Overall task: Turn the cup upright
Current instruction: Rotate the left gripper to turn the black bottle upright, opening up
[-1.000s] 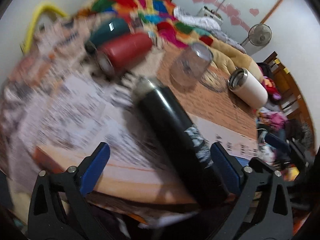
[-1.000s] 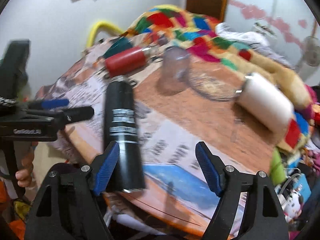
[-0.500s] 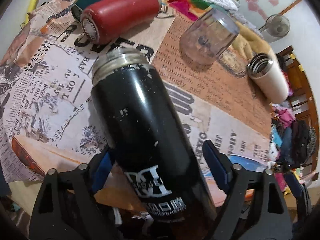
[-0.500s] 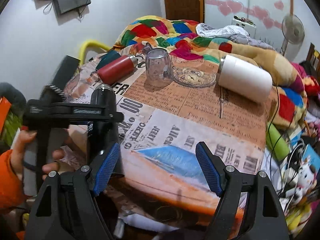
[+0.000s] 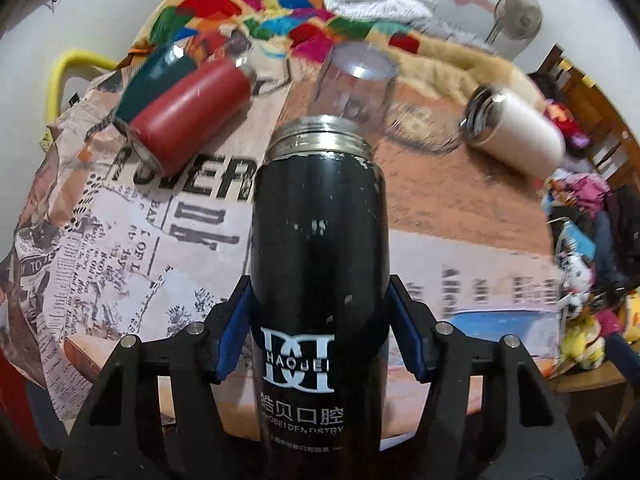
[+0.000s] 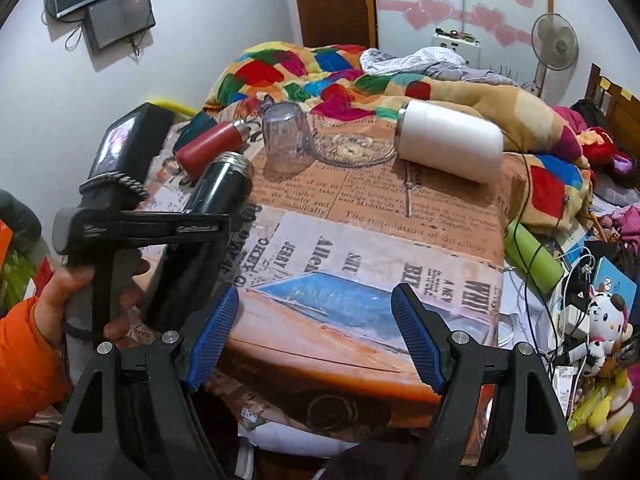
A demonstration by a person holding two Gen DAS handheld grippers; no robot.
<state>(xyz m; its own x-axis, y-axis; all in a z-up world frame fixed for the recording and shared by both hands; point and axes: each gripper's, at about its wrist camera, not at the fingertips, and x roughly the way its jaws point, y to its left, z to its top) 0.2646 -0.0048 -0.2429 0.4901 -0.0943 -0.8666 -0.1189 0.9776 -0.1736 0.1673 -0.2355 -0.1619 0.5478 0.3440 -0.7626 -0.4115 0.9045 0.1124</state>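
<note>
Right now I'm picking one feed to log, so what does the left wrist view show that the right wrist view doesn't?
Only the left wrist view shows the left tongs closed on the black flask, blue pads against both sides, and its white logo.

Only the right wrist view shows the right tongs open and empty, the hand holding the left tool, the flask tilted above the table edge, and a green bottle.

Both show the red flask, the upside-down clear cup and the white tumbler, lying on its side.

light: even indoor, soft shadows | blur: left view far side | edges: fisheye-bent, dark corners
</note>
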